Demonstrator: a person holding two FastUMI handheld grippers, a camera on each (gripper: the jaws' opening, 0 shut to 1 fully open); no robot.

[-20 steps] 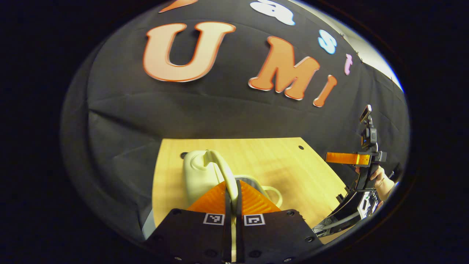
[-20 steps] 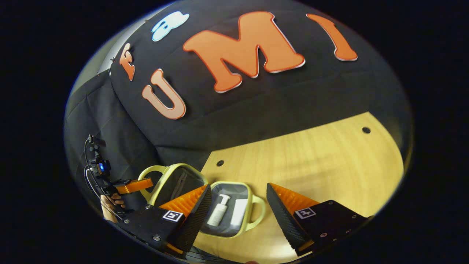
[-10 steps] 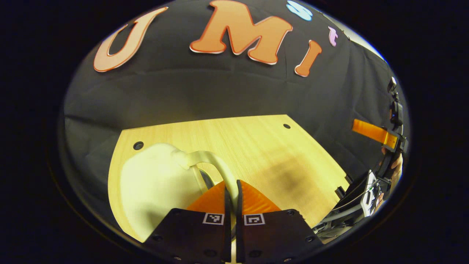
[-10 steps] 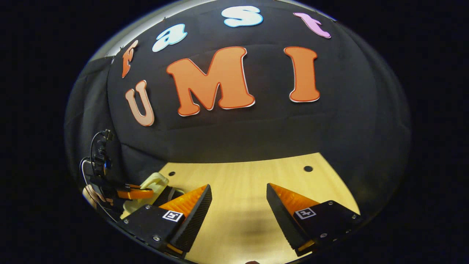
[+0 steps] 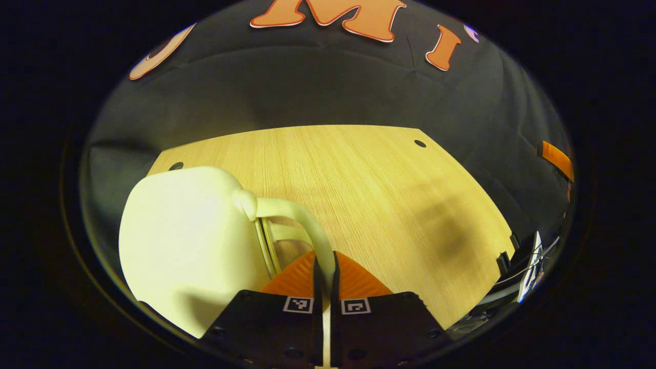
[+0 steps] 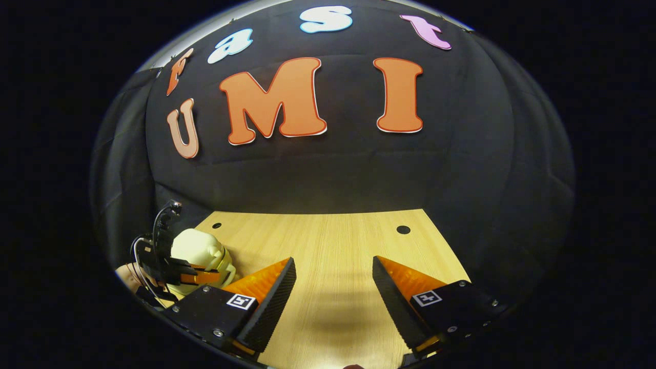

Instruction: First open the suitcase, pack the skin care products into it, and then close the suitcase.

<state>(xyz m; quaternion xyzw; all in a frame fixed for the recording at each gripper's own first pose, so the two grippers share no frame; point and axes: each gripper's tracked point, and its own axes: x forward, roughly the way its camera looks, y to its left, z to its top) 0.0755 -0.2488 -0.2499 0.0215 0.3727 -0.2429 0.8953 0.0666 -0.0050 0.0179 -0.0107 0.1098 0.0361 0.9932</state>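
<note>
Suitcase [image 5: 189, 246], pale cream, lies at the near left of the wooden table [image 5: 369, 179] with its lid almost down, its curved handle [image 5: 302, 225] pinched between the closed left gripper [image 5: 324, 277] (the nearer one), while the right gripper [image 6: 333, 292] hangs open over bare wood to the right.

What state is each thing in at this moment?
suitcase: lid down on the base, lying on the table.
handle: pinched by the left hand-held gripper.
left hand-held gripper: shut on the handle.
right hand-held gripper: open, holding nothing.
</note>
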